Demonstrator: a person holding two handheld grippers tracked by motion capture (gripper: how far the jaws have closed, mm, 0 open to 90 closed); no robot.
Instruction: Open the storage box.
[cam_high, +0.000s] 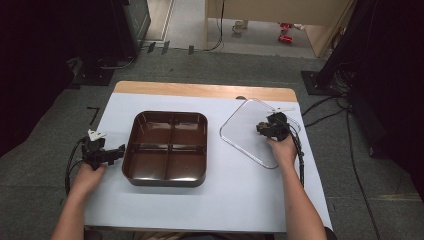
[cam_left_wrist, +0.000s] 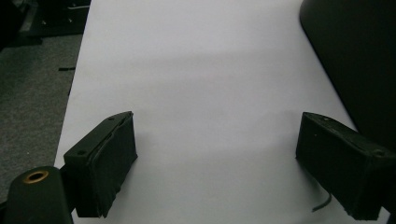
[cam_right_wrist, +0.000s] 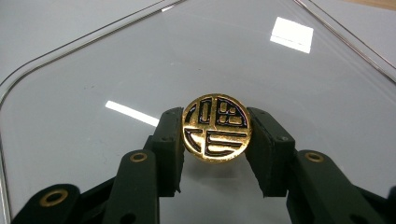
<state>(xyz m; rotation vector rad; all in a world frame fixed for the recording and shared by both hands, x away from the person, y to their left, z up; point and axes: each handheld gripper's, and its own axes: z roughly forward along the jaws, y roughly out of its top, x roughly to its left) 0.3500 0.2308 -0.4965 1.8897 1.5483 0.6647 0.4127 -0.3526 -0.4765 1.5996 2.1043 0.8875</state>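
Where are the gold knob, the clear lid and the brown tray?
gold knob (cam_right_wrist: 217, 128), right gripper view, middle of its patterned face.
clear lid (cam_high: 242, 131), high view, bare pane left of the right tool.
brown tray (cam_high: 131, 145), high view, its left wall.

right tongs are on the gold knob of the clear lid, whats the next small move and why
Probably lift the clear lid straight up: the right tongs look closed on its gold knob, and the brown four-part tray sits uncovered beside it. The left tongs wait open.
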